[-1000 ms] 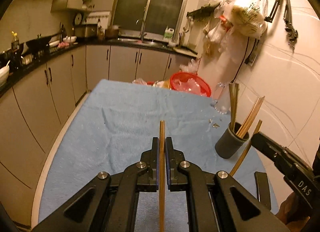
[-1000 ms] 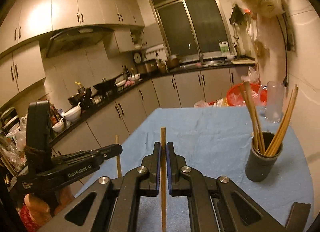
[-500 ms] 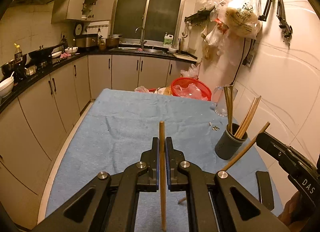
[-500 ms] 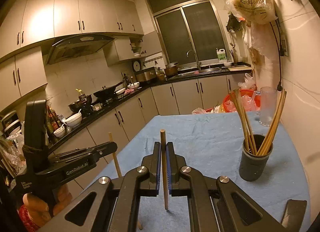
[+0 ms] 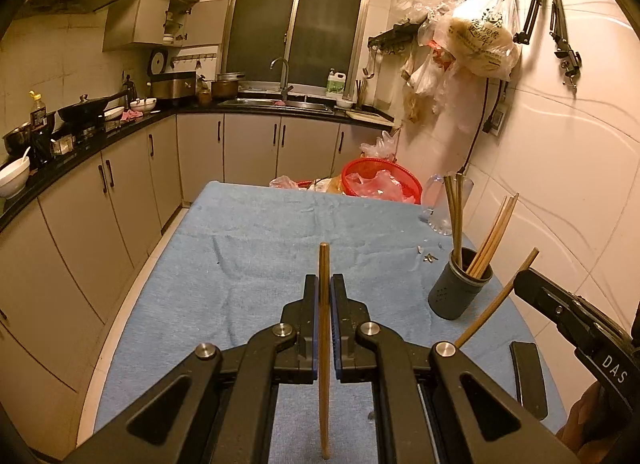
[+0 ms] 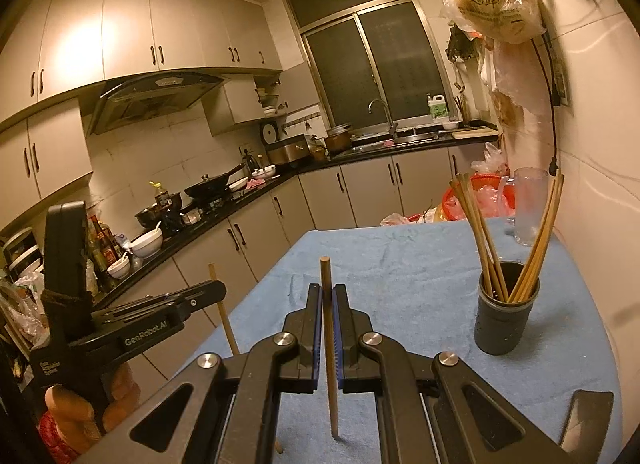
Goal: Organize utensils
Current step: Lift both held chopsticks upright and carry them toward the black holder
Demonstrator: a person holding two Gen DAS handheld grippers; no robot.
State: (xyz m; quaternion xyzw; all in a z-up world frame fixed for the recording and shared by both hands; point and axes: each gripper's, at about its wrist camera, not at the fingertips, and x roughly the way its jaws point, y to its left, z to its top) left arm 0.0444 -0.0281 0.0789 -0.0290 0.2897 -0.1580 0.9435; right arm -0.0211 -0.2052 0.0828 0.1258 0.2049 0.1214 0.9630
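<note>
My left gripper (image 5: 325, 280) is shut on a wooden chopstick (image 5: 324, 344) that stands nearly upright between the pads, above the blue-towelled table (image 5: 248, 264). My right gripper (image 6: 328, 290) is likewise shut on a second upright chopstick (image 6: 329, 344). A dark grey holder (image 5: 454, 298) with several chopsticks in it stands at the table's right side, ahead and to the right of both grippers; the same holder (image 6: 505, 324) shows in the right wrist view. The right gripper (image 5: 520, 278) shows at the right with its slanted chopstick (image 5: 496, 304). The left gripper (image 6: 219, 287) shows at the left, a hand below it.
A glass mug (image 6: 529, 203) and a red basket (image 5: 380, 183) holding plastic bags sit at the table's far end. A dark flat object (image 5: 528, 376) lies near the right front edge. A wall runs close on the right, kitchen cabinets (image 5: 100, 203) on the left.
Both grippers stay shut on their chopsticks. Both views have tipped up slightly, so the table sits lower in frame. The right gripper's chopstick now leans a little more sideways.
</note>
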